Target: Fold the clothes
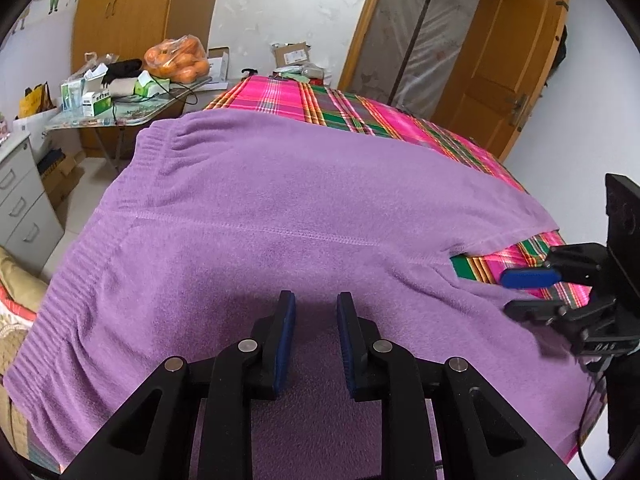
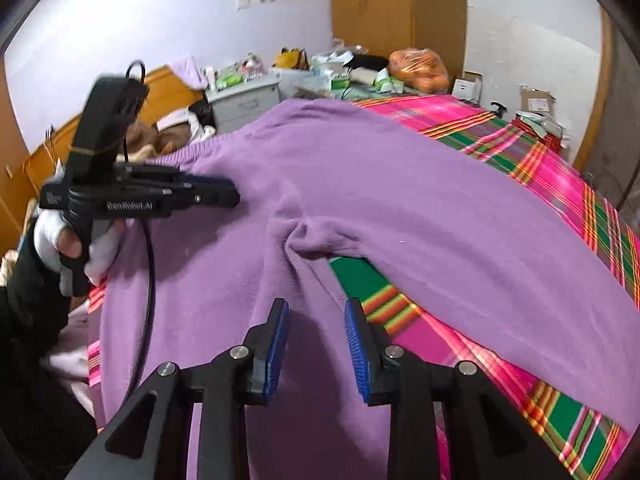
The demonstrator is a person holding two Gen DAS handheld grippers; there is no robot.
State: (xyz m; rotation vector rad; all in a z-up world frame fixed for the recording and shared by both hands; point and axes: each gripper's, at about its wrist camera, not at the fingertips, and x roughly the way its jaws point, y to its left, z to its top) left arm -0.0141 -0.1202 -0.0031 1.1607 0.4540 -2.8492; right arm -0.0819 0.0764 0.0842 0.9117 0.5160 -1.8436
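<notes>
Purple fleece trousers (image 1: 280, 184) lie spread flat on the plaid bed sheet (image 1: 360, 108), with the ribbed waistband (image 1: 68, 280) at the left edge. My left gripper (image 1: 316, 300) hovers low over the seat of the trousers, open, with only fabric showing in the gap beneath the pads. In the right wrist view my right gripper (image 2: 316, 306) stands open above one leg, just short of the puckered crotch (image 2: 308, 236), with nothing between its fingers. The right gripper (image 1: 506, 292) also shows at the right edge of the left wrist view. The left gripper (image 2: 236, 196) is held by a white-gloved hand (image 2: 52, 236).
A folding table (image 1: 132, 116) beside the bed carries a bag of oranges (image 1: 176, 60), boxes and tissues. Grey drawers (image 1: 20, 200) stand at the left. A wooden door (image 1: 512, 60) is behind the bed. Bare plaid sheet (image 2: 520, 152) lies beyond the trousers.
</notes>
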